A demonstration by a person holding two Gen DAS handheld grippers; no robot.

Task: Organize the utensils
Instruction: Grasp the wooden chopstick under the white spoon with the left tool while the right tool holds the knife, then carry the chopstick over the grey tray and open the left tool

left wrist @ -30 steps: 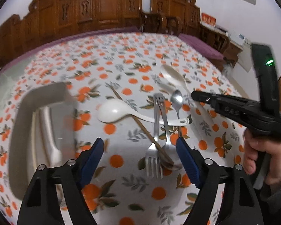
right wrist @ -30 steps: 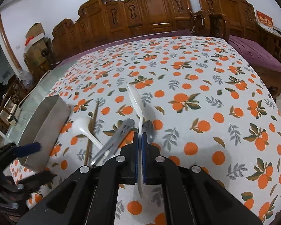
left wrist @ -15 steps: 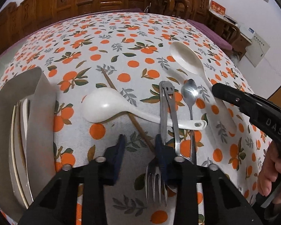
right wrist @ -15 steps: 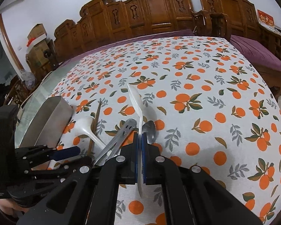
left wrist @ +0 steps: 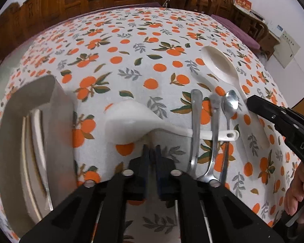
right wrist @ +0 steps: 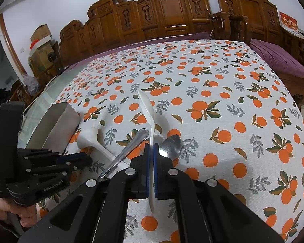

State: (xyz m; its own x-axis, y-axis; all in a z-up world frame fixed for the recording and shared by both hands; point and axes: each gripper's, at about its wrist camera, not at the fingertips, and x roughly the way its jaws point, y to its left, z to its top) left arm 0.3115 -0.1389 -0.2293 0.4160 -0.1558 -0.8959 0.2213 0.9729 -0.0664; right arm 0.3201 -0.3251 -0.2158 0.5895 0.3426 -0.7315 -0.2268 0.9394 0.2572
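We are tidying spoons and forks, and the one in hand is the long white spoon [right wrist: 147, 109]. The right gripper [right wrist: 151, 151] has its jaws closed tight on the thin handle, likely because that is the easy part to pinch. The spoon's bowl points toward the far edge of the table [left wrist: 131, 40]. The spoon stands on its side in the grip, low over the cloth, and we cannot tell if it touches. Just beside it lie the others, in a bunch close to the near edge. There is one more white spoon [left wrist: 129, 125], with a deep bowl. Its handle runs under two long metal handles [left wrist: 195, 121], whose working ends are hidden by the left gripper [left wrist: 151, 151]. There is also one small metal spoon [left wrist: 230, 103], right next to the held spoon. So we count two white spoons, one small metal spoon and two more metal pieces. The left gripper's jaws are nearly closed, with only a thin gap, low over the cloth by the deep white spoon. We cannot tell if something thin is pinched there. Toward the left edge sits one metal tray [left wrist: 58, 121], with a few pale long things lying side by side in it. We think the spoons are meant to go there too.
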